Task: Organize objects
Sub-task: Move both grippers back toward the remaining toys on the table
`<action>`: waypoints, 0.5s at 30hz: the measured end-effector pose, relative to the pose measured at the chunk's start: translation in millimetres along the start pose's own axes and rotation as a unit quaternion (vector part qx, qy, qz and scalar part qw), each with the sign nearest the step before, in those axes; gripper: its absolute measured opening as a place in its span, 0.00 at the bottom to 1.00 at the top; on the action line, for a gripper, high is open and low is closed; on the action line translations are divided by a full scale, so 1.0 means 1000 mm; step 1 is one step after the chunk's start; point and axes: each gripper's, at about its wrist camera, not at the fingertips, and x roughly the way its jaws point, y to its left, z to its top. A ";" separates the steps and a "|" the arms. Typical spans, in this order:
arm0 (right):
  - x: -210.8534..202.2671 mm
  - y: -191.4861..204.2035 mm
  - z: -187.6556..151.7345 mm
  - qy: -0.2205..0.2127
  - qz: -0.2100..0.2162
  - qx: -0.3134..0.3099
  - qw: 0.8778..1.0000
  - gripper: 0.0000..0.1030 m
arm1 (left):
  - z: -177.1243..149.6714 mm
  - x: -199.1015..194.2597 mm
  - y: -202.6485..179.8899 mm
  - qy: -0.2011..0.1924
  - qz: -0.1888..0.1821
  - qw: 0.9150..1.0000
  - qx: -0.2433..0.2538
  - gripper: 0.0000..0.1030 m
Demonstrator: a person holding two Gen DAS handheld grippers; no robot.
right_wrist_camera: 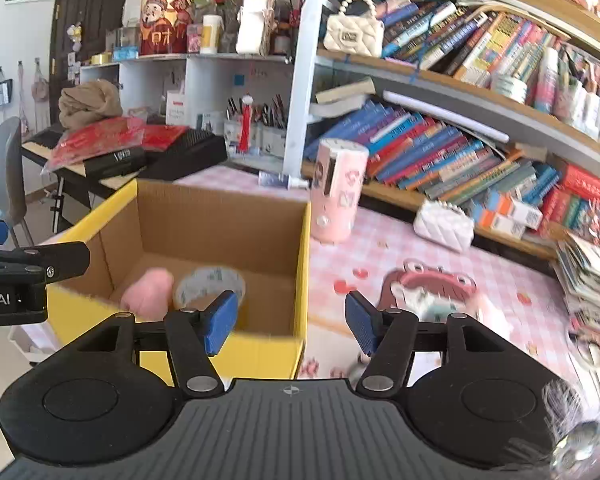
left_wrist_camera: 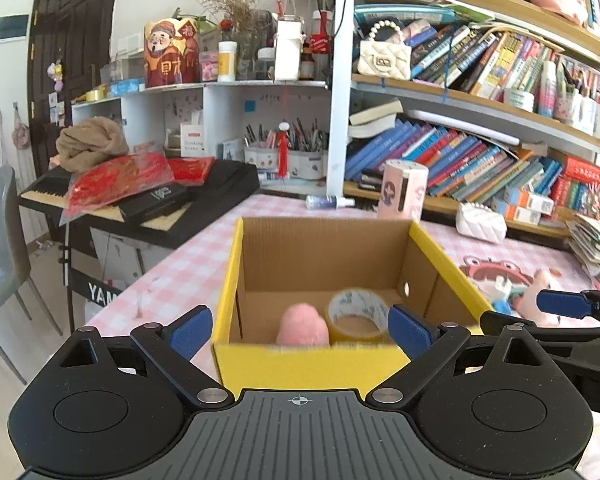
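Note:
A yellow cardboard box (left_wrist_camera: 312, 366) (right_wrist_camera: 302, 264) stands open on the pink checked tablecloth (left_wrist_camera: 188, 268). Inside it lie a fluffy pink object (left_wrist_camera: 302, 326) (right_wrist_camera: 148, 292) and a roll of tape (left_wrist_camera: 356, 314) (right_wrist_camera: 210, 280). My left gripper (left_wrist_camera: 300, 324) is open wide just before the box's near wall, nothing between its pads. My right gripper (right_wrist_camera: 290, 316) is open at the box's right near corner and holds nothing; one of its fingers (left_wrist_camera: 562, 304) shows in the left wrist view. A blurred pink toy (left_wrist_camera: 536, 300) (right_wrist_camera: 432, 300) lies on the cloth right of the box.
Behind the box stand a pink cylinder (right_wrist_camera: 340, 196), a small spray bottle (right_wrist_camera: 282, 179) and a white quilted pouch (right_wrist_camera: 444, 226). Bookshelves (right_wrist_camera: 460, 148) fill the right. A stack of magazines (right_wrist_camera: 592, 272) sits far right. A keyboard piano (left_wrist_camera: 140, 204) and a grey chair (left_wrist_camera: 0, 240) are on the left.

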 end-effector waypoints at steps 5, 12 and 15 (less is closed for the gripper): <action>-0.018 0.005 -0.022 0.023 -0.008 0.016 1.000 0.59 | -0.017 -0.014 0.000 0.015 -0.005 1.000 0.005 0.94; -0.039 0.007 -0.047 0.057 -0.031 0.048 0.997 0.68 | -0.036 -0.028 -0.004 0.044 -0.011 0.999 0.022 0.94; -0.049 0.006 -0.056 0.060 -0.043 0.054 0.996 0.68 | -0.042 -0.035 -0.007 0.049 -0.019 0.998 0.029 0.94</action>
